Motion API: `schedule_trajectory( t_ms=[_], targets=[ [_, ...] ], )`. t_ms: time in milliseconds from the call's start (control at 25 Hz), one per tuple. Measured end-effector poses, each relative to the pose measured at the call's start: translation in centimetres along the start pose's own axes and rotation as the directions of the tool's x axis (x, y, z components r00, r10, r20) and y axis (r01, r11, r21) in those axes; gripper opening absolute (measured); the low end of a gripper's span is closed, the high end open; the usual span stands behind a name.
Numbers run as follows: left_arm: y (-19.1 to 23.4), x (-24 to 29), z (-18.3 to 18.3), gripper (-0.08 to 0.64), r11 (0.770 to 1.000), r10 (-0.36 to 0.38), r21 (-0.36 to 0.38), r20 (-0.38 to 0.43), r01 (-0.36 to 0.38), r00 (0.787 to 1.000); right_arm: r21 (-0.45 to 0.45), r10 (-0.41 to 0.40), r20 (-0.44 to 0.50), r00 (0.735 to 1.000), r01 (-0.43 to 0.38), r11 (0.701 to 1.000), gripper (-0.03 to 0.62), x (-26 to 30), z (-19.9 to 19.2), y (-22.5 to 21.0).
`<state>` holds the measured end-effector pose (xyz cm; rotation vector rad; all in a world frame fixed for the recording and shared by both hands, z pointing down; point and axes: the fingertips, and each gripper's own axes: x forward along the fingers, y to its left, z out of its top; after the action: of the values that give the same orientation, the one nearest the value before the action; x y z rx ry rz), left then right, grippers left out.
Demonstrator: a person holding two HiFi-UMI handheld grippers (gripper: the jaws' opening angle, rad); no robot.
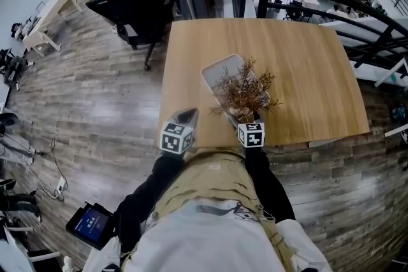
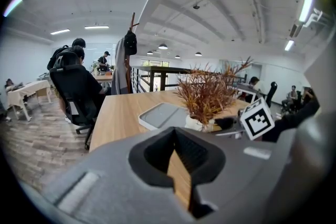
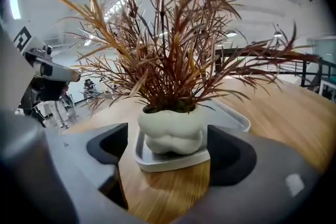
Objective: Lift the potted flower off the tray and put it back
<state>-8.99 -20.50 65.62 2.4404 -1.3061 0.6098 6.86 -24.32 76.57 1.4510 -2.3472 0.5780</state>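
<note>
The potted flower (image 3: 170, 131), a lumpy white pot with dry red-brown foliage, stands on the near corner of the grey tray (image 3: 157, 162). My right gripper (image 3: 170, 148) is open, its black pads on either side of the pot and clear of it. In the head view the plant (image 1: 245, 93) sits at the tray's (image 1: 223, 70) near end, with the right gripper (image 1: 246, 118) right behind it. My left gripper (image 1: 186, 116) hovers left of the tray over the table's front edge. It is shut and empty (image 2: 176, 157), and from it I see the tray (image 2: 160, 115) and the pot (image 2: 198, 123) ahead to the right.
The tray lies on a square wooden table (image 1: 299, 73). People sit on office chairs (image 1: 131, 16) beyond the far left corner. A black railing (image 1: 331, 0) runs behind the table, and wood flooring surrounds it.
</note>
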Motion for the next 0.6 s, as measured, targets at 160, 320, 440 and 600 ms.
schedule_trajectory(
  t_ms=[160,320,440,600],
  targets=[
    [0.3,-0.1,-0.2,0.000,1.000,0.002,-0.003,0.000,-0.002,1.000,-0.012,-0.005,-0.006,1.000,0.005,1.000,0.465,1.0,0.8,-0.4],
    [1.0,-0.3,-0.1,0.000,1.000,0.014,0.002,-0.002,-0.014,1.000,-0.026,-0.001,-0.023,1.000,0.000,1.000,0.471,2.4,1.3,-0.3],
    [1.4,-0.4,-0.4,0.000,1.000,0.022,-0.006,-0.005,-0.022,1.000,-0.033,0.006,-0.024,1.000,-0.007,0.999,0.477,2.9,1.6,-0.2],
    [2.1,-0.6,-0.9,0.000,0.999,0.033,-0.016,-0.007,-0.033,0.999,-0.050,0.011,-0.029,1.000,-0.013,0.999,0.485,3.5,2.0,0.3]
  ],
)
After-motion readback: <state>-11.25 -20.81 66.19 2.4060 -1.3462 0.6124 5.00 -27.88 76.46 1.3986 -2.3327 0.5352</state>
